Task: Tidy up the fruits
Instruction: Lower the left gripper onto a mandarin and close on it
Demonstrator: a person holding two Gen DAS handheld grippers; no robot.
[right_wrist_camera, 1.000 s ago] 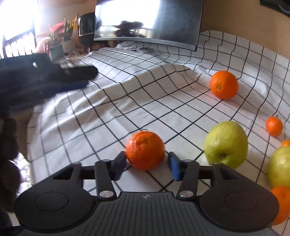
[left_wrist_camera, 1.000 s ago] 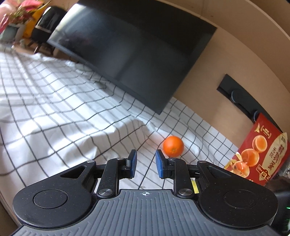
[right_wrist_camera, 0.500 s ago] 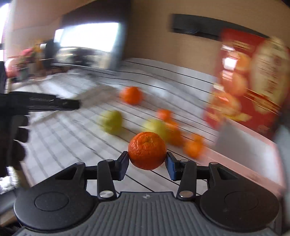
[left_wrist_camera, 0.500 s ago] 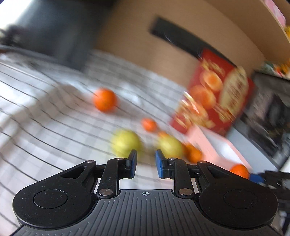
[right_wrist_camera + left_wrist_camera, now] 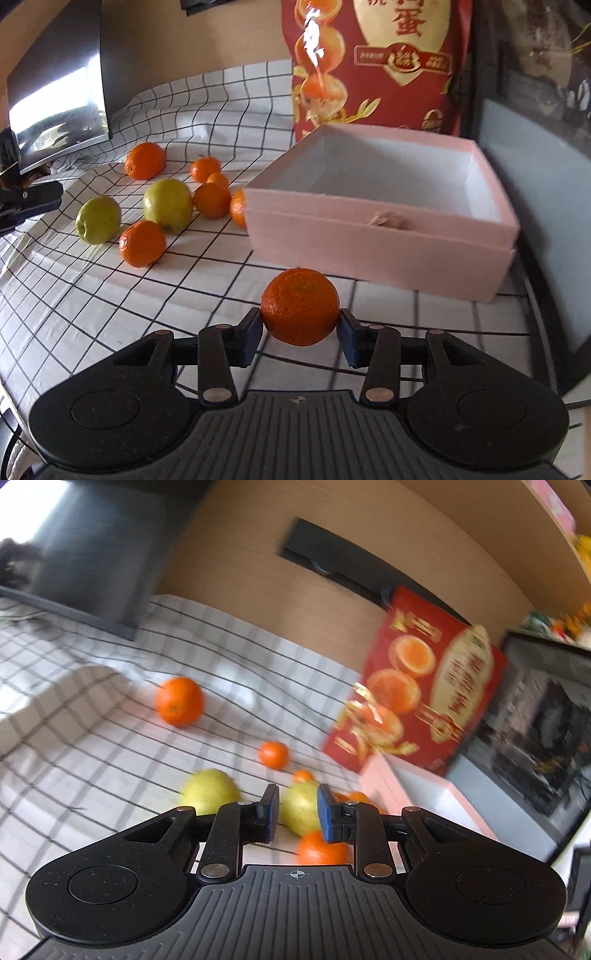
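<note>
Orange mandarin: clamped between the right claw fingers, held above the checked cloth, just before the pink box. Left claw: fingers apart, nothing held. Loose oranges and two green apples lie beside the box.

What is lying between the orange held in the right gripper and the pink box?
Nothing: in the right wrist view only bare checked cloth separates the held orange from the pink box. The right gripper grips the orange.
</note>
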